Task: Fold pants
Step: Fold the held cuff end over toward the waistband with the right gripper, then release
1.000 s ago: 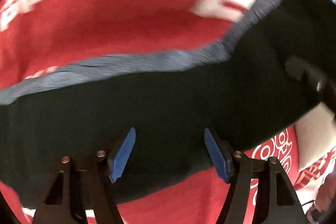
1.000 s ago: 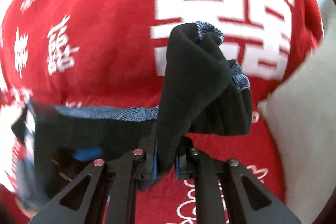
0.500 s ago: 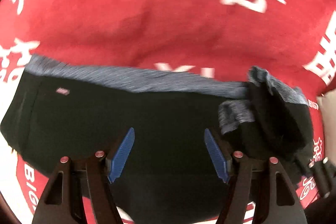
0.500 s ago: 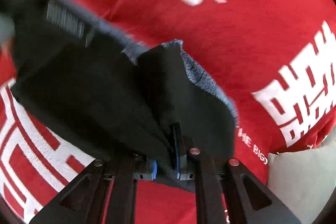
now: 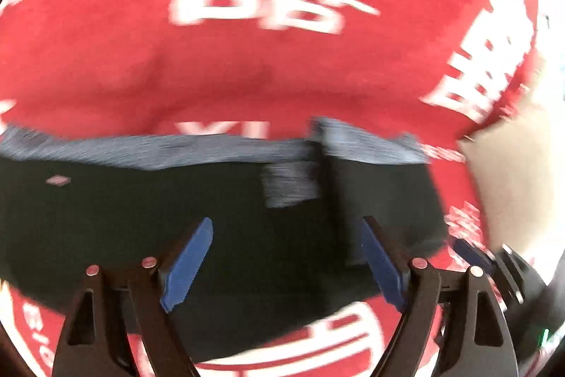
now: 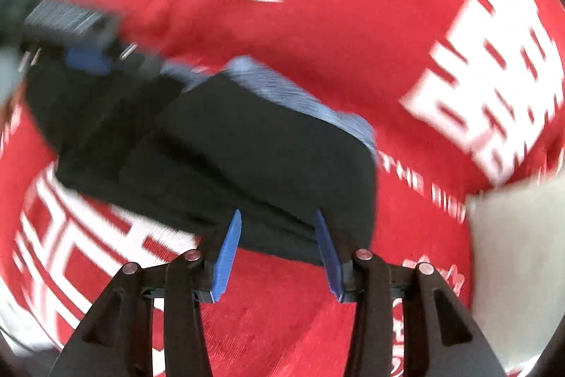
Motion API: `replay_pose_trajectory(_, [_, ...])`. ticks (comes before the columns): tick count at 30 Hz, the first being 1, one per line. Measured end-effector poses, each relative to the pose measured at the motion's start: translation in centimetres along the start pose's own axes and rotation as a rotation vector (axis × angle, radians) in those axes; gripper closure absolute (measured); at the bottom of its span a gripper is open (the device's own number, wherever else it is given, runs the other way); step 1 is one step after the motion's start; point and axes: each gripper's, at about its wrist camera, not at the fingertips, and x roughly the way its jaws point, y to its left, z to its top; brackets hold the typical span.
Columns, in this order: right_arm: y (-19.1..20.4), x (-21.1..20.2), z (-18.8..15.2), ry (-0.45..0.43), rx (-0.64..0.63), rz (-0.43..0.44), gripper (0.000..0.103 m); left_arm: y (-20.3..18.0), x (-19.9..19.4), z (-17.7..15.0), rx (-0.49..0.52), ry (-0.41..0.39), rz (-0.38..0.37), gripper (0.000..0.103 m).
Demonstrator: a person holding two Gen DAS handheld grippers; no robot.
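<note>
Black pants (image 5: 159, 221) with a grey-blue waistband (image 5: 176, 149) lie across the red cloth, one end folded over on itself at the right (image 5: 381, 186). My left gripper (image 5: 286, 257) hovers over the black fabric, its jaws opening, pads apart and pressing on nothing. In the right wrist view the folded pants (image 6: 254, 147) lie flat. My right gripper (image 6: 279, 253) is at their near edge, jaws opening, the hem just between the blue fingertips (image 6: 227, 249) but not pinched. Each gripper shows in the other's view: the right gripper (image 5: 473, 253) and the left gripper (image 6: 88, 59).
The red cloth (image 5: 247, 69) with large white characters covers the whole surface under the pants. A pale cushion-like thing (image 6: 515, 253) borders it on the right, also in the left wrist view (image 5: 512, 179).
My right gripper was shut on a raised bunch of the pants; it has let go, and the fold lies flat. The left jaws have spread wider. Both views are blurred by motion.
</note>
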Motion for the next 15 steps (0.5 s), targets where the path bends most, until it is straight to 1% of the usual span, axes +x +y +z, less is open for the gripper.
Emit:
replay_pose_trajectory(1, [-0.6, -0.1, 0.1, 0.008, 0.038, 0.007, 0.055, -1.0, 0.5, 0.1, 0.02, 0.019, -0.036, 0.018])
replay_pose_trajectory(3, [-2.5, 0.5, 0.1, 0.026, 0.116, 0.014, 0.055, -2.3, 1.5, 0.1, 0.047, 0.053, -0.062, 0.018])
replay_pose_trajectory(6, [-4.4, 1.1, -0.3, 0.047, 0.186, 0.027, 0.055, -3.4, 2.8, -0.2, 0.066, 0.098, -0.068, 0.018])
replay_pose_trajectory(8, [-4.8, 0.9, -0.5, 0.044, 0.207, 0.035, 0.055, -3.8, 3.2, -0.3, 0.053, 0.117, -0.086, 0.018])
replay_pose_trajectory(10, [-5.5, 1.1, -0.6, 0.04, 0.217, 0.041, 0.055, -3.9, 4.0, -0.1, 0.052, 0.122, -0.084, 0.018])
replay_pose_trajectory(12, [-5.8, 1.1, -1.0, 0.042, 0.23, 0.049, 0.055, -4.3, 4.6, 0.0, 0.058, 0.14, -0.093, 0.032])
replay_pose_trajectory(13, [-6.1, 1.3, -1.1, 0.046, 0.238, 0.053, 0.055, -4.5, 4.9, 0.1, 0.058, 0.156, -0.097, 0.048])
replay_pose_trajectory(14, [-6.2, 1.4, -1.2, 0.051, 0.246, 0.058, 0.055, -4.6, 5.3, 0.1, 0.059, 0.171, -0.105, 0.078])
replay_pose_trajectory(15, [-6.4, 1.5, -1.5, 0.057, 0.258, 0.063, 0.055, -4.8, 5.6, 0.1, 0.06, 0.197, -0.135, 0.098])
